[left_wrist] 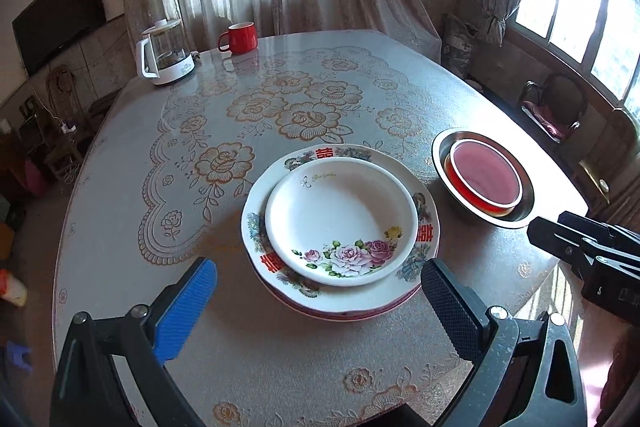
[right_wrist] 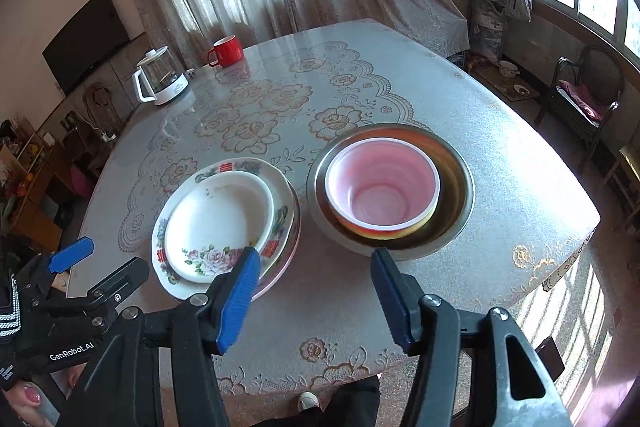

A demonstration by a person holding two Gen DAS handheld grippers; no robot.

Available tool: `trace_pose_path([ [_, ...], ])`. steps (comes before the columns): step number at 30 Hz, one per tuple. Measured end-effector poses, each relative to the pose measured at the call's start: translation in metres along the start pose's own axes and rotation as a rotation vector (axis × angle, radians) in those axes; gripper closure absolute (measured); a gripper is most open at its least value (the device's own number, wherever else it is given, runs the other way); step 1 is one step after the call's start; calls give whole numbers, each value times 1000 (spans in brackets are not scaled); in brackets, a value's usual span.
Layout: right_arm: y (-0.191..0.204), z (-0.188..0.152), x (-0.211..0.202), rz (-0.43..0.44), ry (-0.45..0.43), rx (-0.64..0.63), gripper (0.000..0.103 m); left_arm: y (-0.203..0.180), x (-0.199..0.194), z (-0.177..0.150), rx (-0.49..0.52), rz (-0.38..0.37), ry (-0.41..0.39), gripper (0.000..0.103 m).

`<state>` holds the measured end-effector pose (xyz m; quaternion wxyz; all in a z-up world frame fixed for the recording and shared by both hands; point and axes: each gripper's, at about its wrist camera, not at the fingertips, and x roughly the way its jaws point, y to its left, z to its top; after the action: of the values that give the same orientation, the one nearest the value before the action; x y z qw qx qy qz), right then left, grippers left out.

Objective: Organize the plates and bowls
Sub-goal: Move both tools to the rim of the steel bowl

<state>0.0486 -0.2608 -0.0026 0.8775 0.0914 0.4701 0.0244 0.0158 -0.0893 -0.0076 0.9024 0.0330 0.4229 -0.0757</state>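
A white rose-patterned plate (left_wrist: pixel 340 219) lies on a larger flowered plate (left_wrist: pixel 424 227) with red characters, stacked on more plates. My left gripper (left_wrist: pixel 320 291) is open and empty, just short of the stack's near edge. To the right, a pink-lined bowl (left_wrist: pixel 486 177) sits inside a steel bowl (left_wrist: pixel 528 199). In the right wrist view my right gripper (right_wrist: pixel 316 275) is open and empty, near the gap between the plate stack (right_wrist: pixel 218 215) and the steel bowl (right_wrist: pixel 460 187) holding the pink bowl (right_wrist: pixel 380 187). The right gripper (left_wrist: pixel 588 247) also shows at the left view's right edge.
A glass kettle (left_wrist: pixel 164 55) and a red mug (left_wrist: pixel 240 37) stand at the far edge of the round table (left_wrist: pixel 160 211) with a floral cover. Curtains, a wall television and chairs lie beyond. The table's near edge is just under both grippers.
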Motion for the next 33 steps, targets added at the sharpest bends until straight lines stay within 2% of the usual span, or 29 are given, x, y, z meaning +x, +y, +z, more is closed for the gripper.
trace_pose_path([
  [3, 9, -9, -4, 2, -9, -16, 37, 2, -3, -6, 2, 8, 3, 0],
  [6, 16, -15, -5, 1, -13, -36, 37, 4, -3, -11, 4, 5, 10, 0],
  [10, 5, -19, -4, -12, -8, 15, 37, -1, 1, -6, -4, -15, 10, 0],
  [17, -52, -5, -3, -134, -26, 110, 37, -35, 23, 22, 37, -49, 27, 0],
  [24, -124, 39, 38, -194, 17, 151, 37, -75, 65, 63, 51, -60, 34, 0],
  [27, -150, 55, 62, -181, 53, 166, 37, -91, 87, 79, 58, -74, 50, 3],
  [29, -164, 62, 77, -148, 77, 173, 37, -97, 101, 89, 53, -80, 65, 8],
  [31, -174, 67, 90, -117, 98, 171, 38, -99, 113, 97, 33, -96, 78, 9],
  [33, -180, 69, 103, -79, 133, 164, 49, -100, 124, 104, 15, -105, 97, 10],
])
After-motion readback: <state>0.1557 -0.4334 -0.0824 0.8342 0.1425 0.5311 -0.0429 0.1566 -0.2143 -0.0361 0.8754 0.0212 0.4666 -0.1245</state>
